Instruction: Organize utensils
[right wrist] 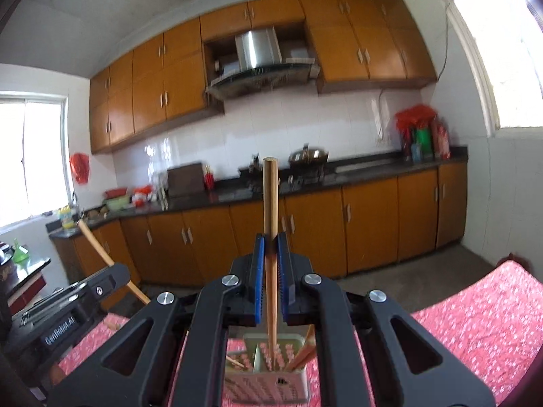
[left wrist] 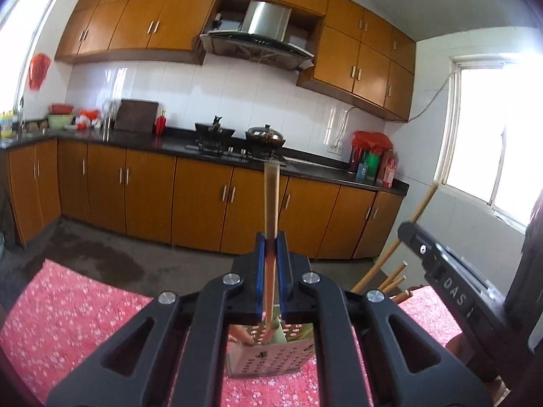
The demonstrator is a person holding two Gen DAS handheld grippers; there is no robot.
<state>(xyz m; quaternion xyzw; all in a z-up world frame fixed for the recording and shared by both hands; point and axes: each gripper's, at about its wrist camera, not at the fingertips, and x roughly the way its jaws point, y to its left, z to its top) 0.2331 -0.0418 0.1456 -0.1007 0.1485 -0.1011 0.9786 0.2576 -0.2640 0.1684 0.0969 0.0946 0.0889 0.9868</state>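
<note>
A pink flowered tablecloth [left wrist: 68, 305] covers the table, with a perforated metal holder [right wrist: 271, 383] standing at six o'clock in both wrist views. The left gripper [left wrist: 271, 264] pinches one upright chopstick [left wrist: 271, 200] over that holder. The right gripper [right wrist: 271, 271] clamps another chopstick [right wrist: 270, 200], its lower end inside the holder among other chopsticks [right wrist: 303, 352].

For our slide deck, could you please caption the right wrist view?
Right gripper holds a wooden chopstick upright above a perforated metal utensil holder on the pink floral tablecloth.
</note>
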